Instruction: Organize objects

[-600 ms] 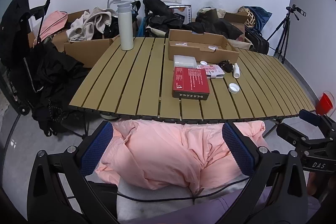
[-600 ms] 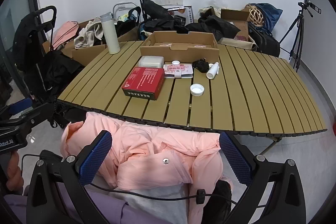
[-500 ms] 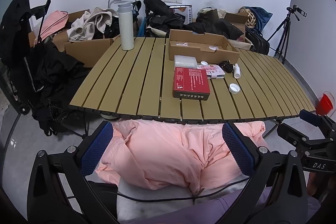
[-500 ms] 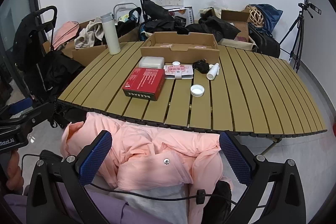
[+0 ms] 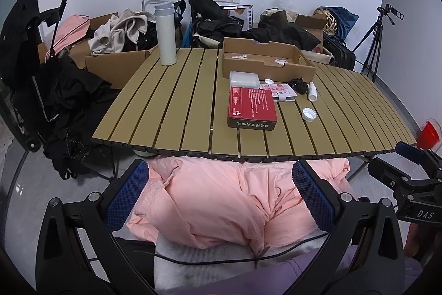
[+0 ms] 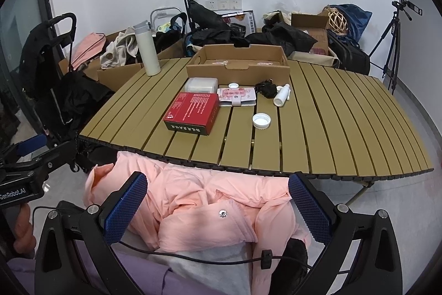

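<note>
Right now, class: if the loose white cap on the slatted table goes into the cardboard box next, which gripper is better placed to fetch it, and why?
Probably the right gripper. Both grippers hang open and empty, short of the table's near edge. The white cap lies right of the red box, on the right gripper's side; the left gripper would likely need a longer reach.

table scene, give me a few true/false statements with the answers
1. The red box lies on the slatted table. True.
2. The white thermos lies on its side. False: it stands upright near the table's far left corner.
3. The left gripper holds the white cap. False: its jaws are open and empty, and the cap sits on the table.
4. The small white bottle lies beside a black bundle. True.
5. The cardboard tray sits on the floor. False: it is on the table, behind the red box.
</note>
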